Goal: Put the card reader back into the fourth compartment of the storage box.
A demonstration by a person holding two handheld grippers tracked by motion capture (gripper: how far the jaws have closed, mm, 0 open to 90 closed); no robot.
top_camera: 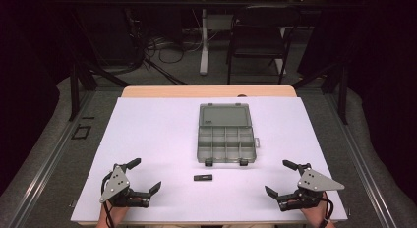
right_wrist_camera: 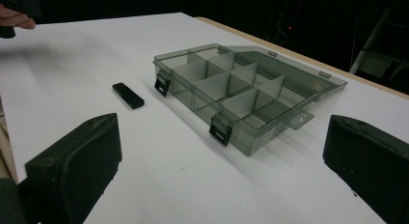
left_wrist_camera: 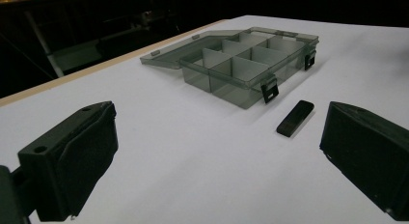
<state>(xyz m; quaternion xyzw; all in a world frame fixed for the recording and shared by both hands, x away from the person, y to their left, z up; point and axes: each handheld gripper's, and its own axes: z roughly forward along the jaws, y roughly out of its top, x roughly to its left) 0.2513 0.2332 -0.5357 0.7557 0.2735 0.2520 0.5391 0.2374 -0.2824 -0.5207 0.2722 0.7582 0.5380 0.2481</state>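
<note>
A smoky clear compartment box (top_camera: 226,139) lies in the middle of the white table with its lid folded back flat; its several compartments look empty (left_wrist_camera: 241,64) (right_wrist_camera: 231,89). A small flat black stick (top_camera: 203,177) lies just in front of the box (left_wrist_camera: 294,118) (right_wrist_camera: 128,95). My left gripper (top_camera: 145,176) rests open at the near left corner, with nothing between its jaws. My right gripper (top_camera: 280,178) rests open at the near right corner, also holding nothing. Both point inward toward the box and the stick.
The white table top (top_camera: 157,134) has free room on both sides of the box. Beyond its wooden far edge (top_camera: 209,91) stand a dark folding chair (top_camera: 258,39), a white table leg (top_camera: 203,41) and loose cables on the floor.
</note>
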